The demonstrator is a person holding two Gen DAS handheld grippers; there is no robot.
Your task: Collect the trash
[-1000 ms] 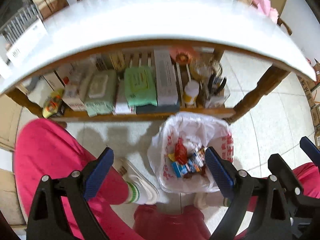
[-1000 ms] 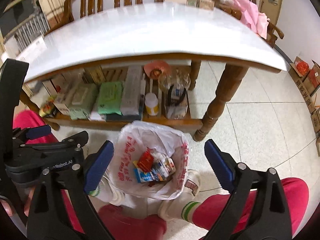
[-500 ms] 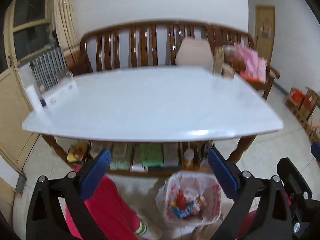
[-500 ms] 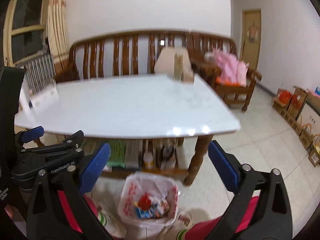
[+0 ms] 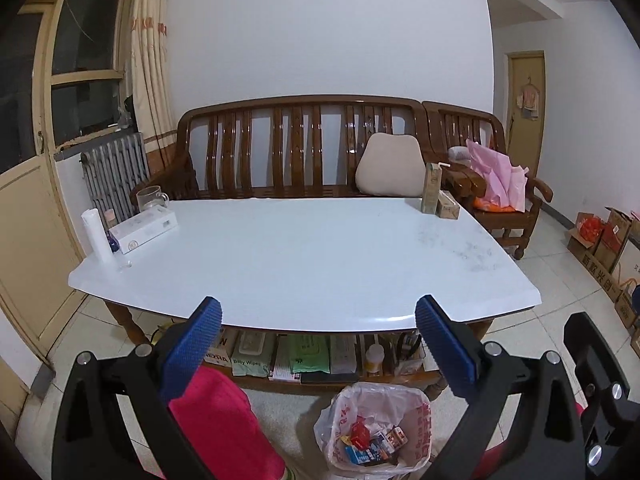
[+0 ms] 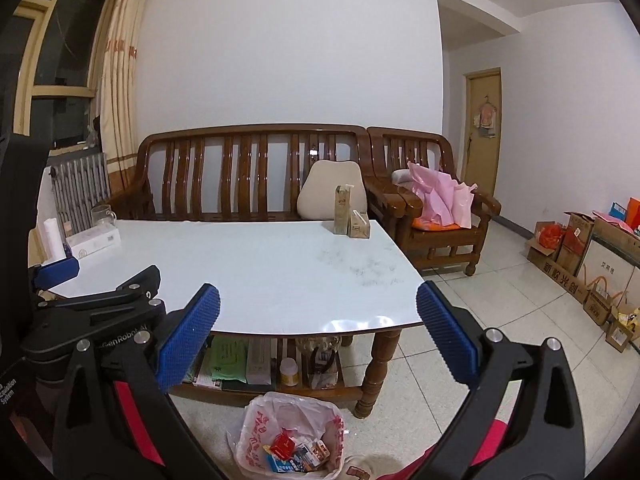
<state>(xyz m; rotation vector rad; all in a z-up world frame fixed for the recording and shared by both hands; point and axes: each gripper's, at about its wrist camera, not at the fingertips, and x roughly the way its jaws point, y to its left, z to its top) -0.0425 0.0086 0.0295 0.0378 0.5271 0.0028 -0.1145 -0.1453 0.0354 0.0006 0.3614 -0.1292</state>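
Table: white top, mostly bare, spread ahead of and below both your grippers. Near edge sits just beyond the fingertips in both wrist views.

Remaining candidates for trash: tall carton, upright, long axis vertical, at the far right corner of the top, with a smaller box just beside it, apparently touching. Both lie forward and slightly right of your right gripper; from your left gripper they lie well off to the right. Judgement: your right hand is the nearer one for that reach. Whether the carton is empty cannot be told from here.

Far left corner: tissue box, white cylinder, glass mug. These look like keepers, not trash.

Trash bag: on the floor below the near edge, mouth open, between your legs. Contents: a small heap of coloured wrappers and packets, red and blue, settled at the bottom.

Grippers: the right one's jaws have just been opening, the left's too, slightly; both now stand wide apart, nothing between the pads.
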